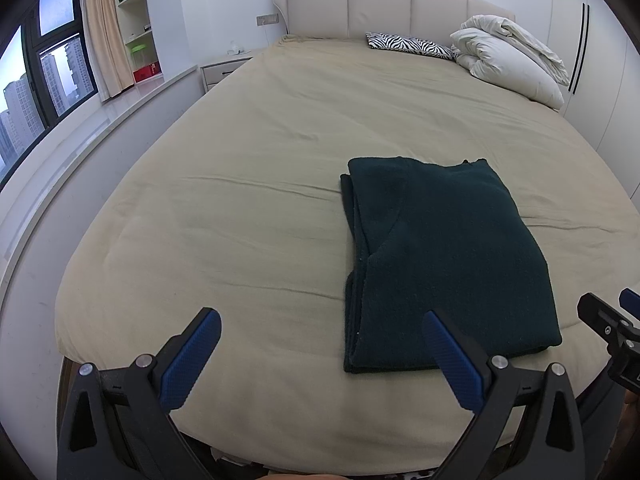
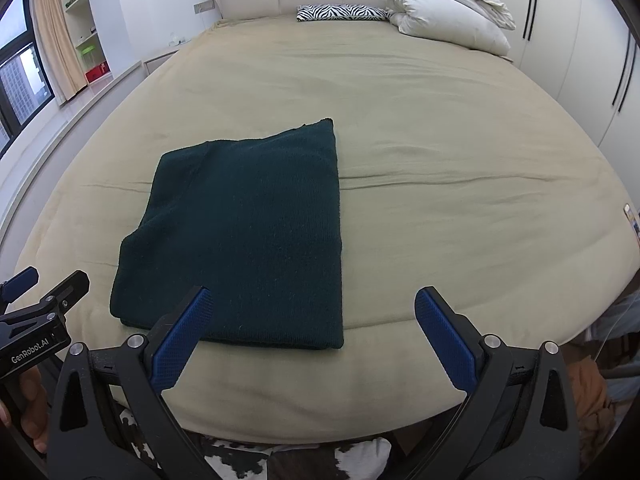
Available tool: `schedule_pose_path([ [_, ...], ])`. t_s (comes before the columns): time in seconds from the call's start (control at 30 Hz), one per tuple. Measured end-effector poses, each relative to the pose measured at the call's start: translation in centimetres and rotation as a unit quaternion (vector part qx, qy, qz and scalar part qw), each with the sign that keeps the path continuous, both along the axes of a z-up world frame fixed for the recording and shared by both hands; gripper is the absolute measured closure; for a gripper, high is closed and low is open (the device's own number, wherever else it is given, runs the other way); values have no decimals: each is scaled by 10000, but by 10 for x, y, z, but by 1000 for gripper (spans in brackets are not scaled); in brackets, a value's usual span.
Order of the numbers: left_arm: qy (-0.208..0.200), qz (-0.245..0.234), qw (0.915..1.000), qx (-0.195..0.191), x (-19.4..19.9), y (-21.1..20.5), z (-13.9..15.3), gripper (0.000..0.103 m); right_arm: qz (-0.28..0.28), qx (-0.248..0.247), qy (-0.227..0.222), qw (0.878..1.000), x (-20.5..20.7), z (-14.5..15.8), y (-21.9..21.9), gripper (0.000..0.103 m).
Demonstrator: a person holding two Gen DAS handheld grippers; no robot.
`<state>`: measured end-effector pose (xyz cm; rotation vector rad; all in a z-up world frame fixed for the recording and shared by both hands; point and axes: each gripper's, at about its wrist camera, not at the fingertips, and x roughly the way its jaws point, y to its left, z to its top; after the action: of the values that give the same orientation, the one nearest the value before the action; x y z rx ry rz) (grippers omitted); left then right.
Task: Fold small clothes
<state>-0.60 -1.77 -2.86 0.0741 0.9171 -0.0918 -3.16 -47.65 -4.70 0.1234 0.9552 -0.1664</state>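
Observation:
A dark green knit garment [image 1: 444, 260] lies folded into a neat rectangle on the beige bed [image 1: 248, 216], near the front edge; it also shows in the right wrist view [image 2: 244, 236]. My left gripper [image 1: 322, 320] is open and empty, held above the bed's front edge, left of the garment's near corner. My right gripper [image 2: 312, 300] is open and empty, above the garment's near right corner. Each gripper shows at the edge of the other's view: the right gripper [image 1: 612, 320] and the left gripper [image 2: 40, 292].
A zebra-print pillow [image 1: 412, 44] and a bundled white duvet [image 1: 512, 56] lie at the headboard [image 1: 380, 4]. A nightstand [image 1: 224, 70], window ledge and shelves stand to the left; wardrobe doors [image 2: 580, 60] to the right. The bed sheet [image 2: 460, 160] is wrinkled.

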Motion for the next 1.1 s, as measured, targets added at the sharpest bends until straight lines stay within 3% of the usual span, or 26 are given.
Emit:
schedule_pose_path([
  [1.1, 38, -39, 10000, 7, -1, 2, -4, 0, -14, 3, 22, 10000, -3, -4, 5, 0],
])
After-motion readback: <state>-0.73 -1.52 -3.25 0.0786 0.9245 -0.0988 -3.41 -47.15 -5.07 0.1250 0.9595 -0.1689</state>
